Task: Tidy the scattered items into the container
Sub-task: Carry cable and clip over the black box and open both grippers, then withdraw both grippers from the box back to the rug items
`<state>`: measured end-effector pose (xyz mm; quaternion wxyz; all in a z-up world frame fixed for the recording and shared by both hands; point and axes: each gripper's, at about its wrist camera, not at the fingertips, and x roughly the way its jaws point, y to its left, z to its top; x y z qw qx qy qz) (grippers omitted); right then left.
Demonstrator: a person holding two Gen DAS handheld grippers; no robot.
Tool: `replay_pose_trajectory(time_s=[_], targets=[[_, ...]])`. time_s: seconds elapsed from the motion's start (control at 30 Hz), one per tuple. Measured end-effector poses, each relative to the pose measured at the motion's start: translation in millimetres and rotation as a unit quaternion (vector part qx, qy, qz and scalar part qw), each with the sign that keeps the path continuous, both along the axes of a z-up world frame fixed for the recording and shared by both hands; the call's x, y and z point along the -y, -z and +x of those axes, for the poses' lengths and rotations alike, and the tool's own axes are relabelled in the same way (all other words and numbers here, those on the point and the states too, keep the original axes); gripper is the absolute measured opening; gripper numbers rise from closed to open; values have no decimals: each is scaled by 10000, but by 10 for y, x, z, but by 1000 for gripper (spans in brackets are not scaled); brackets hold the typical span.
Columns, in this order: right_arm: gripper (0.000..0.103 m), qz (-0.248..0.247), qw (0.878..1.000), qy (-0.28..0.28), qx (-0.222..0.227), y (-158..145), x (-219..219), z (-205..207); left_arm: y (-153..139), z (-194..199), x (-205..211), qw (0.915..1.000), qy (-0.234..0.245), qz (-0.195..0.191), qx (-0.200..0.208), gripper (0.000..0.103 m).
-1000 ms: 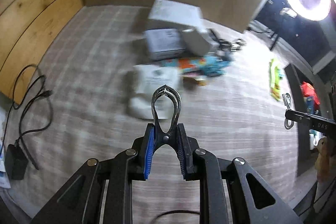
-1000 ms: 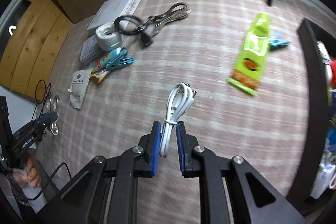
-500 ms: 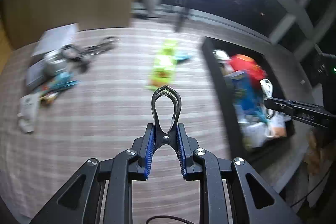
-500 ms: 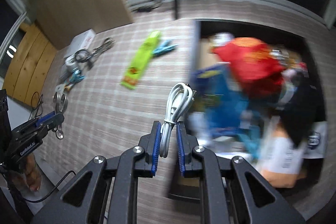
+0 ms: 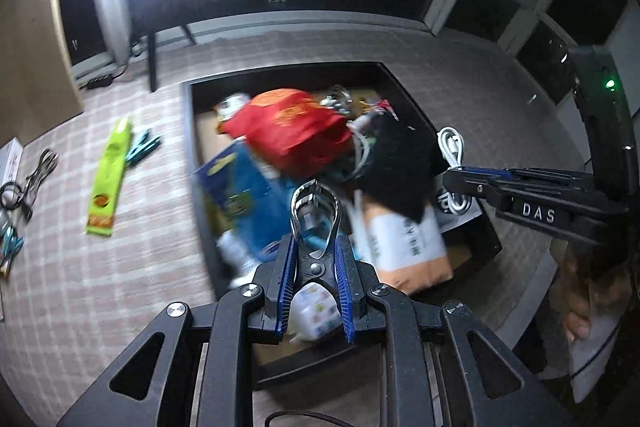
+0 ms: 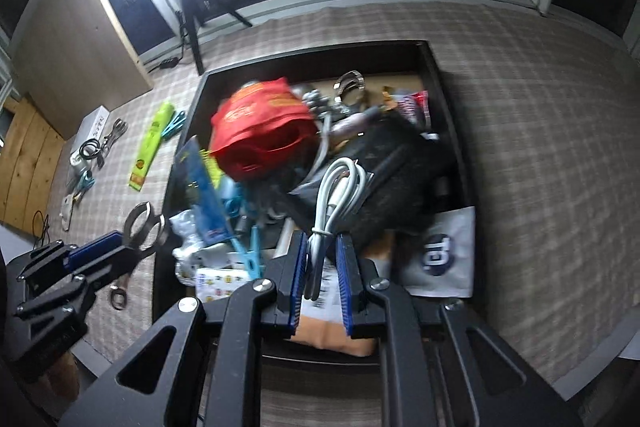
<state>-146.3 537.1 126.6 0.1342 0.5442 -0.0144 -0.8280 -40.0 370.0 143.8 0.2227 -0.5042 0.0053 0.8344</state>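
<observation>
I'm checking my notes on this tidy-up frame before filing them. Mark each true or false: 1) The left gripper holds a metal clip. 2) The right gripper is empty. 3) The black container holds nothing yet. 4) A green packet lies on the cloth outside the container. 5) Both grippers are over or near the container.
1) True: the left gripper is shut on the metal clip.
2) False: the right gripper pinches a coiled white cable.
3) False: the container is crowded, with a red bag on top.
4) True: the green packet lies on the checked cloth.
5) True.
</observation>
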Motion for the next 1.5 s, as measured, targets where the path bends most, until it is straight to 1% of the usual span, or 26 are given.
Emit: replay_pose_trajectory(time_s=[0.03, 0.07, 0.1, 0.13, 0.2, 0.33, 0.4, 0.5, 0.63, 0.77, 0.87, 0.93, 0.97, 1.1, 1.2, 1.3, 1.5], targets=[[16, 3, 10000, -19, -14, -9, -29, 0, -2, -10, -58, 10000, 8, -57, -42, 33], [18, 8, 10000, -40, -19, -15, -42, -4, -4, -16, -113, 9999, -20, -145, -81, 64], [20, 45, 10000, -17, -16, -20, -57, -14, -19, -13, -136, 9997, -84, -173, -150, 76], [23, 82, 10000, 30, -22, -23, -67, -20, -47, 2, -137, 9994, -157, -134, -262, 80], [35, 88, 9999, 77, -94, -49, -84, -22, -73, 11, -115, 9993, -208, -143, -292, 80], [37, 104, 9996, -24, -246, -99, -24, 16, -102, 15, 17, 9987, -362, -190, -293, 80], [40, 86, 9995, -99, -277, -113, 50, 41, -117, 19, 133, 9983, -482, -174, -279, 80], [45, 53, 9991, -224, -352, -137, 203, 90, -135, 50, 317, 9972, -634, -215, -323, 80], [45, 0, 9987, -364, -367, -151, 483, 181, -138, 96, 668, 9965, -769, -185, -286, 80], [46, -55, 9979, -493, -405, -187, 847, 289, -168, 158, 1100, 9951, -908, -163, -343, 80], [47, -84, 9977, -490, -460, -220, 1139, 366, -199, 208, 1450, 9941, -972, -250, -400, 80], [50, -139, 9974, -522, -475, -243, 1370, 431, -233, 248, 1712, 9933, -1012, -284, -479, 80], [53, -142, 9971, -552, -498, -252, 1475, 461, -240, 262, 1822, 9927, -1055, -301, -507, 80], [57, 117, 9954, -653, -689, -247, 1981, 629, -242, 283, 2295, 9908, -1197, -334, -532, 80], [58, 165, 9944, -790, -681, -201, 2316, 727, -199, 282, 2651, 9893, -1339, -322, -480, 81], [58, 119, 9947, -794, -643, -143, 2588, 808, -105, 302, 3001, 9876, -1475, -373, -400, 81], [58, -144, 9960, -778, -423, 20, 2988, 831, 98, 325, 3775, 9785, -1997, -492, -179, 81]])
